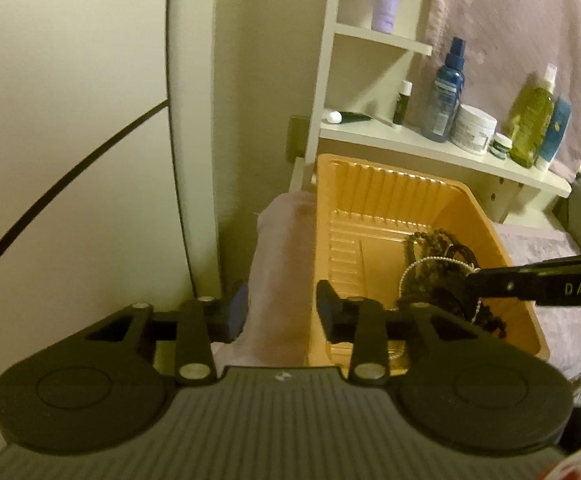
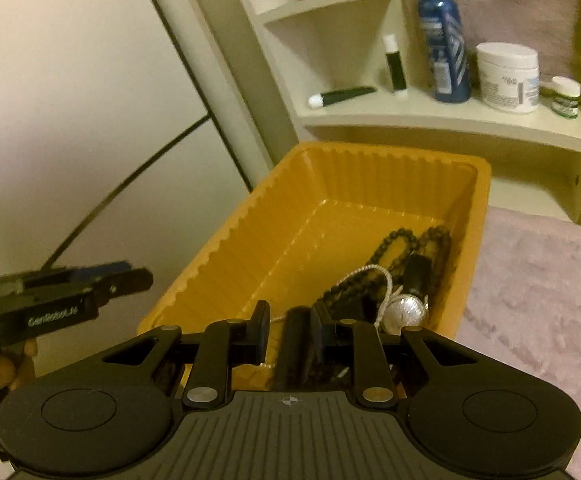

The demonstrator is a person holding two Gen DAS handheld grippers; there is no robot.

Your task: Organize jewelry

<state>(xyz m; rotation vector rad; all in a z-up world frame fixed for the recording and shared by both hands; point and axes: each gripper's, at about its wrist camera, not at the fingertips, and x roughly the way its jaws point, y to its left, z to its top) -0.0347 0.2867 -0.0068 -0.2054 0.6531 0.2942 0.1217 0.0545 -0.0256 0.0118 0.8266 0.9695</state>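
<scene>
We see the jewelry (image 2: 390, 280) heaped in the yellow tray (image 2: 250, 216), centre-right of the frame. Our right gripper (image 2: 290, 336), nearer, pinches a dark strand running lengthwise; our left gripper (image 1: 280, 312) is spread, empty, left of the tray.

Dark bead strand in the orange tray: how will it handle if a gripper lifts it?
The dark bead strand is probably floppy: it lies in loose loops, so it should drape and swing. It overlaps the silver chain and round pendant, so it may drag them along. The round beads look smooth and may slip between pads.
</scene>
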